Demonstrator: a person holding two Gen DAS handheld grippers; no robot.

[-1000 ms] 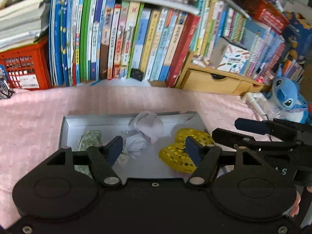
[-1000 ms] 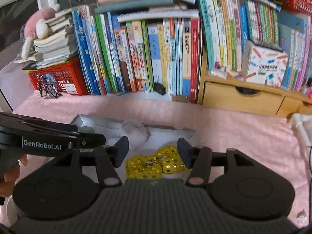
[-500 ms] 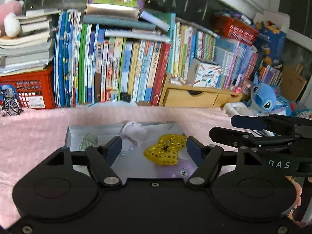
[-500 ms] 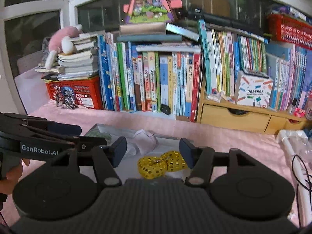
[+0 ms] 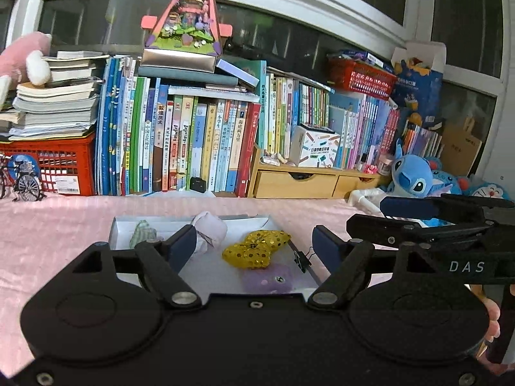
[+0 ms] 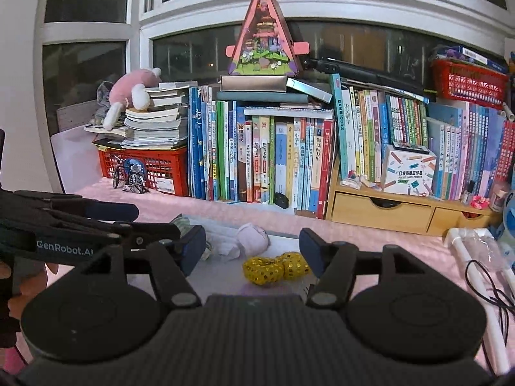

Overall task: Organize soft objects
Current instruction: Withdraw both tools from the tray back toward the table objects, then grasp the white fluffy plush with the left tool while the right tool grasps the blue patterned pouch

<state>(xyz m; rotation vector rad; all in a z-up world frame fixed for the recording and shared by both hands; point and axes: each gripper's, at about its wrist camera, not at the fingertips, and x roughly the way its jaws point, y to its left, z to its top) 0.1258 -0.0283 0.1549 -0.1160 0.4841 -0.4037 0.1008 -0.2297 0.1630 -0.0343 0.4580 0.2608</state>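
Work surface: pink cloth-covered table point(image 5: 48, 234), bounded at the far edge by a long row of upright books point(image 5: 199, 148) under dark window panes. Far left corner: red crate point(image 5: 58, 164) carrying a stack of flat books, with a pink plush toy point(image 6: 132, 93) draped over the stack and a small model bicycle point(image 6: 128, 178) in front. On top of the book row: triangular pink diorama house point(image 5: 190, 16). Toward the far right edge: wooden drawer unit point(image 6: 383, 210) with a white printed box point(image 6: 407, 170) on top, a red basket point(image 6: 470, 80) above the books, and a blue plush toy point(image 5: 413, 177) at the right end.

Container: shallow white tray point(image 5: 119, 228), lying flat near the middle of the table, with a black binder clip point(image 5: 302, 259) on its right rim. Contents, all apart from both grippers:
- green checked cloth item point(image 5: 141, 233), far left corner of the tray;
- pale lilac bundled cloth point(image 5: 210, 230), against the far wall, centre;
- gold sequinned bow point(image 5: 256, 249), centre right;
- purple soft toy point(image 5: 273, 281), near right corner, partly hidden by the gripper body.

Left gripper point(image 5: 254, 247): jaws apart and opening, nothing between the pads, held above the near edge of the tray. Right gripper point(image 6: 252, 249): jaws apart and opening, empty, positioned just beside the left one, on the right.
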